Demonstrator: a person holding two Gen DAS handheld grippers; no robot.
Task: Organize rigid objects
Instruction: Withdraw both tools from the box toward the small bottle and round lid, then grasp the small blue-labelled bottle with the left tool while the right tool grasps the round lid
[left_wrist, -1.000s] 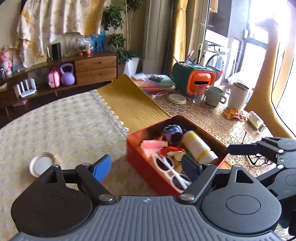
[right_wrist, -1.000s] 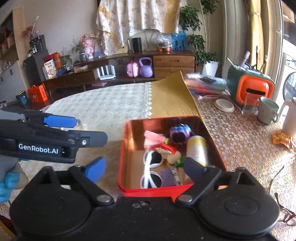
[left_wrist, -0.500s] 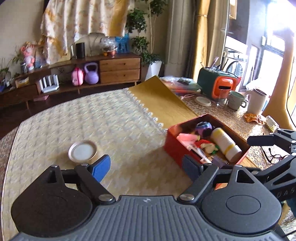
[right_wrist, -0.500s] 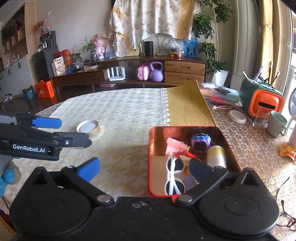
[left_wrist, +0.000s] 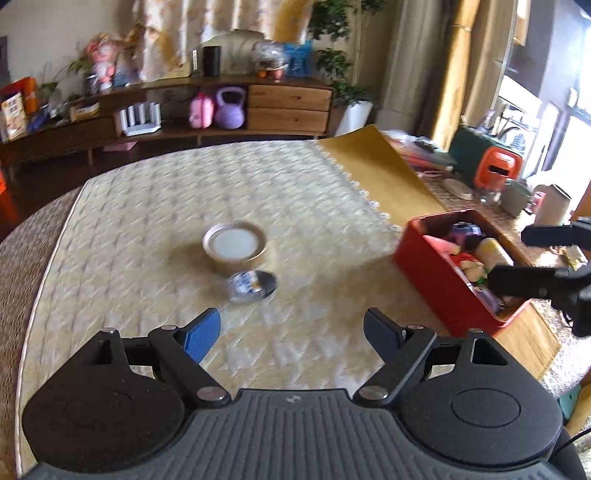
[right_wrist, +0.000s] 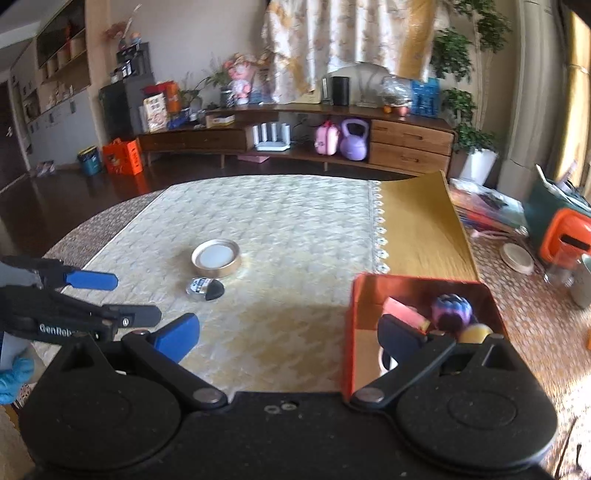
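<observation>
On the tabletop (left_wrist: 147, 221), a round gold-rimmed lid (left_wrist: 235, 245) lies well to the left of the red tin (left_wrist: 439, 280), with a small silver and black object (left_wrist: 252, 285) touching the lid's near edge. The left gripper (left_wrist: 291, 330) hovers near that small object, jaws wide and empty. The right gripper (right_wrist: 288, 332) has just been opening; its jaws stand wide with nothing between them, one over the tin's near left corner.
</observation>
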